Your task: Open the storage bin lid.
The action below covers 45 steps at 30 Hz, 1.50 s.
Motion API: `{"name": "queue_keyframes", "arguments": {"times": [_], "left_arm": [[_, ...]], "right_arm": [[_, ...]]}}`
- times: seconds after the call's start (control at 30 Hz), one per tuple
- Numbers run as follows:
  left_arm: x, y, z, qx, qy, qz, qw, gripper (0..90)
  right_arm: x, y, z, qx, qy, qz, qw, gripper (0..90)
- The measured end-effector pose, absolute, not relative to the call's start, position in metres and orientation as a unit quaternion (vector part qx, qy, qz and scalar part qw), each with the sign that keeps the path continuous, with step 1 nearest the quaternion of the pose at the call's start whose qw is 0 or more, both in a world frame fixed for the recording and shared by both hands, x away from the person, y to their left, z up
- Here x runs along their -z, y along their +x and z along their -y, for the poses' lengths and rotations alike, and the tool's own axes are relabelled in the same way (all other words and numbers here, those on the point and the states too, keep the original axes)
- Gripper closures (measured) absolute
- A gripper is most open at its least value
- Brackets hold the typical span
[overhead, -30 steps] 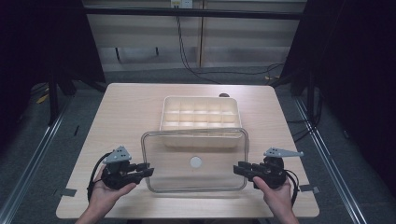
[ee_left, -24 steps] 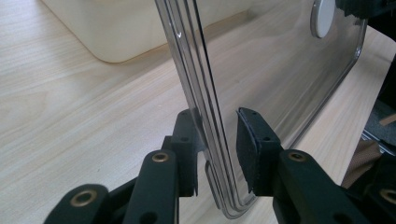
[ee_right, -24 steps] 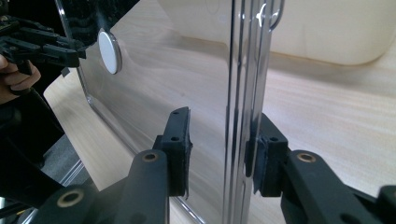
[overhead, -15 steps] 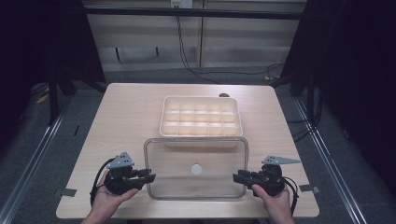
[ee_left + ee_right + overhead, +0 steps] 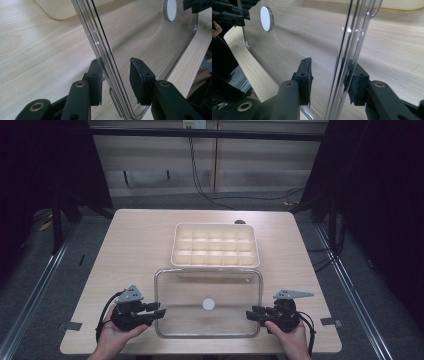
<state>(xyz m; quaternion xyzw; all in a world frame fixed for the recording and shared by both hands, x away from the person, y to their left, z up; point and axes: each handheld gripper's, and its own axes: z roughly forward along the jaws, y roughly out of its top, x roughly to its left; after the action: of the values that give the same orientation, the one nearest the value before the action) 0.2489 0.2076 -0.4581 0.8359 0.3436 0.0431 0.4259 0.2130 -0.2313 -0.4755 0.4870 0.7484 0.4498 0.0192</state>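
Both hands reach in from below, each holding tongs pointed inward: left tongs (image 5: 159,312) and right tongs (image 5: 249,315) each stand parted, apparently not clamped.

No text, label, brand or number can be read; the white round sticker (image 5: 208,304) on the clear lid (image 5: 230,290) is blank

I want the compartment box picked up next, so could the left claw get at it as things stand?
Probably not straight away. The left claw is open with the clear lid's edge between its jaws, and that lid lies between it and the compartment box. It would need to back off first.
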Motion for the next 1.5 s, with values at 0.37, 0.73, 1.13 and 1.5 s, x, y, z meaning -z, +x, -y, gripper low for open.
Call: {"name": "queue_keyframes", "arguments": {"times": [0.37,0.73,1.13,1.5], "left_arm": [[0.463,0.252,-0.204,-0.036,0.842,-0.345,0.413,60.4],[0.471,0.258,-0.200,-0.032,0.843,-0.356,0.403,58.8],[0.478,0.266,-0.197,-0.025,0.846,-0.367,0.386,55.2],[0.480,0.270,-0.196,-0.018,0.848,-0.372,0.378,54.5]], "right_arm": [[0.481,0.214,0.229,-0.437,0.496,-0.750,0.024,52.9],[0.486,0.218,0.227,-0.410,0.504,-0.760,0.025,46.2],[0.494,0.226,0.227,-0.401,0.517,-0.756,0.019,42.3],[0.495,0.228,0.225,-0.392,0.529,-0.753,0.026,40.0]]}}
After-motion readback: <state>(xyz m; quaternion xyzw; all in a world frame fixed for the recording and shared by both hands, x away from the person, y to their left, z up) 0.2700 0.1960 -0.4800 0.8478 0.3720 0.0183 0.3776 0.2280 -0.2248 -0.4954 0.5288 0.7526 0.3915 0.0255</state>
